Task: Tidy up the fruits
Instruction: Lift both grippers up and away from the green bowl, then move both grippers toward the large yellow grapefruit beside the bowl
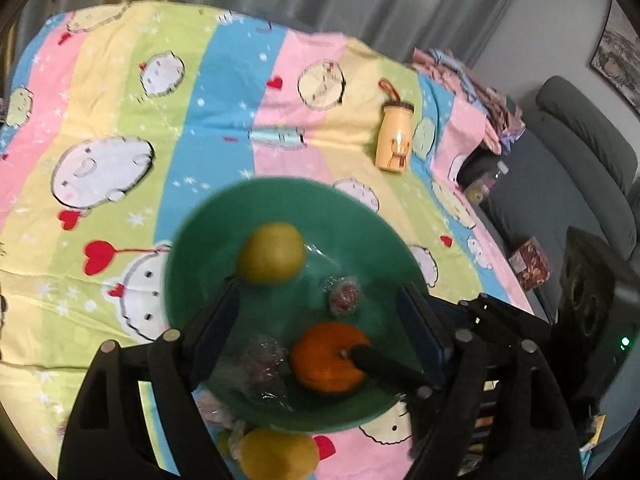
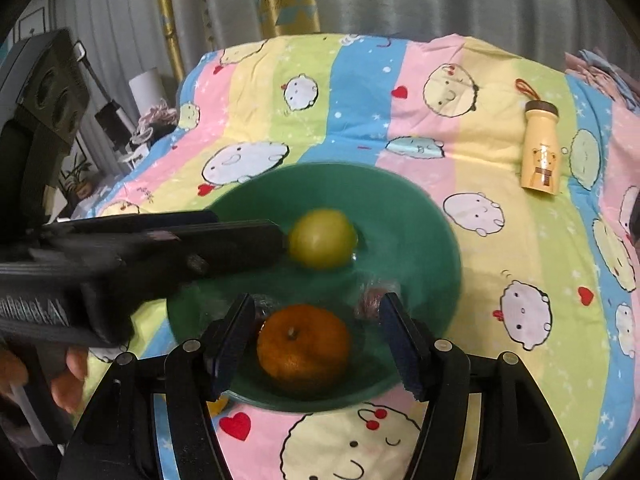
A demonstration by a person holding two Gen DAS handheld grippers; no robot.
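Fruits sit in the green bowl point(image 2: 420, 220) while both grippers hover over it, jaws open, holding nothing.
Orange point(image 2: 303, 347) lies between the right gripper point(image 2: 316, 340) fingers, untouched; left gripper point(image 1: 320, 320) straddles the bowl near the yellow fruit point(image 1: 271, 253). Another yellow fruit point(image 1: 280, 456) waits outside, near edge: probably next.

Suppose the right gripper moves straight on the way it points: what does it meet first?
Most likely the orange, lying in the green bowl between the open fingers of the right gripper, untouched by the pads. Depth is hard to judge.
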